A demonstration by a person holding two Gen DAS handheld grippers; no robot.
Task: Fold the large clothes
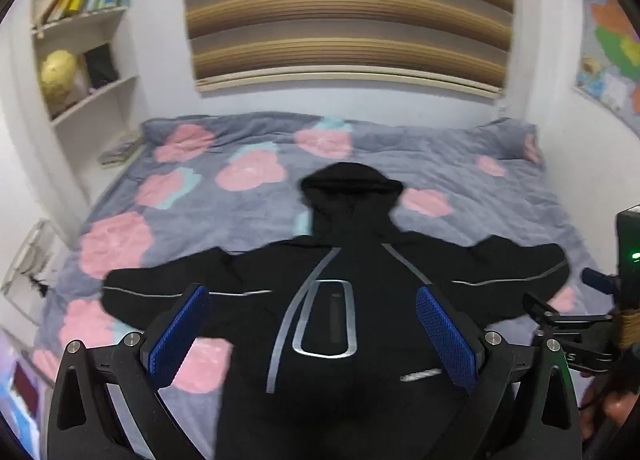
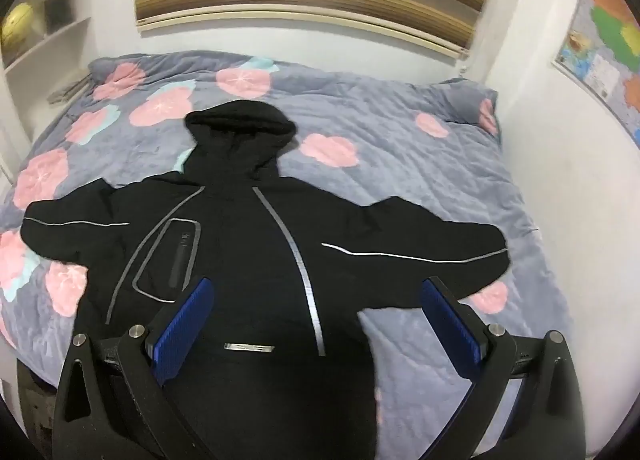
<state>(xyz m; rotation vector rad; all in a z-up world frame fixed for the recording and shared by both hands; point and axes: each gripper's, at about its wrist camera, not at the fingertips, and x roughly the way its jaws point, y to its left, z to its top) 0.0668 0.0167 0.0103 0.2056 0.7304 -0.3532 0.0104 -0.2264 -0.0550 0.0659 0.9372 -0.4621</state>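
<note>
A black hooded jacket point(image 1: 344, 272) with grey reflective stripes lies flat on the bed, hood at the far end and both sleeves spread out sideways. It also shows in the right wrist view point(image 2: 240, 244). My left gripper point(image 1: 312, 300) is open and empty, held above the jacket's lower body. My right gripper point(image 2: 316, 292) is open and empty, above the jacket's lower right part near the right sleeve point(image 2: 432, 244). The right gripper's body shows at the right edge of the left wrist view point(image 1: 576, 328).
The bed has a grey quilt with pink flowers point(image 1: 460, 172) and fills the room's width. White shelves with books and a yellow ball point(image 1: 60, 72) stand at the left. A striped window blind point(image 1: 344, 16) hangs behind the bed. A map point(image 2: 608, 44) hangs on the right wall.
</note>
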